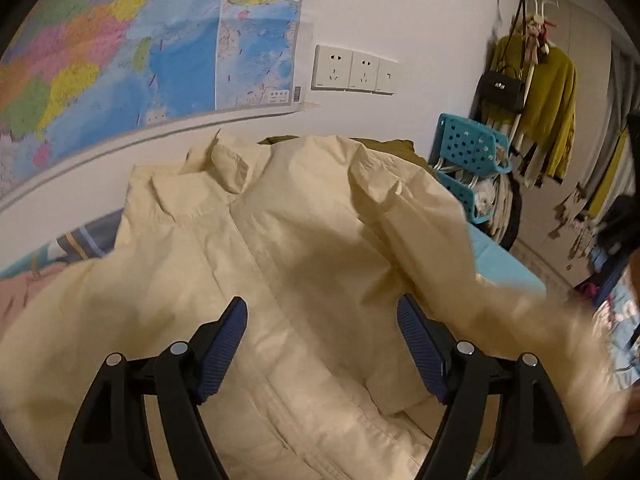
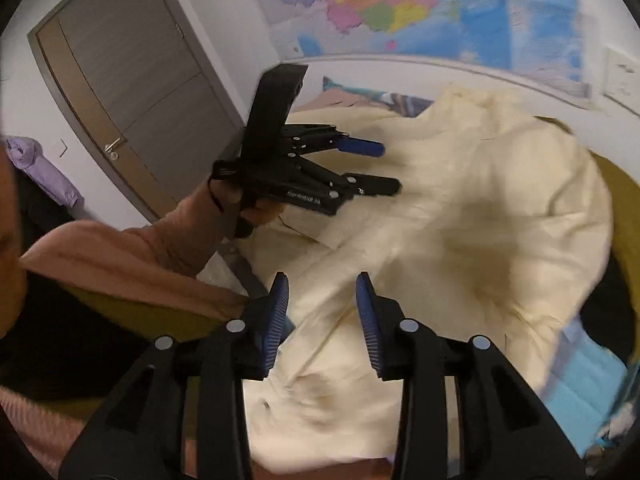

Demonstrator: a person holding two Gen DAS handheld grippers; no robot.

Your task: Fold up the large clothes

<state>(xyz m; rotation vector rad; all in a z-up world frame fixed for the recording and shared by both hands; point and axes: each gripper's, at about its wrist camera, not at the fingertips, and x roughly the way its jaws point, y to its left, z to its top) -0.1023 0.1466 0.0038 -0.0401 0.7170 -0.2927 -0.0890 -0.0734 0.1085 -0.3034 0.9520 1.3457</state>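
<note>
Cream cotton covers most of the bed: the jacket lies front up, its collar toward the map on the wall and its hem toward the person. That layout looks deliberate to me, since a spread, face-up garment gives clean lines to fold along.

Left of the jacket's front placket, the left gripper hangs over the lower body of the cloth with its blue-padded jaws wide apart and nothing between them, as if picking a spot. From the other camera it sits clear above the fabric.

To the right of the placket, the sleeve trails off toward the bed's edge, blurred. The right gripper hovers over that side, its jaws also parted and empty, probably lined up to take the sleeve inward.
</note>
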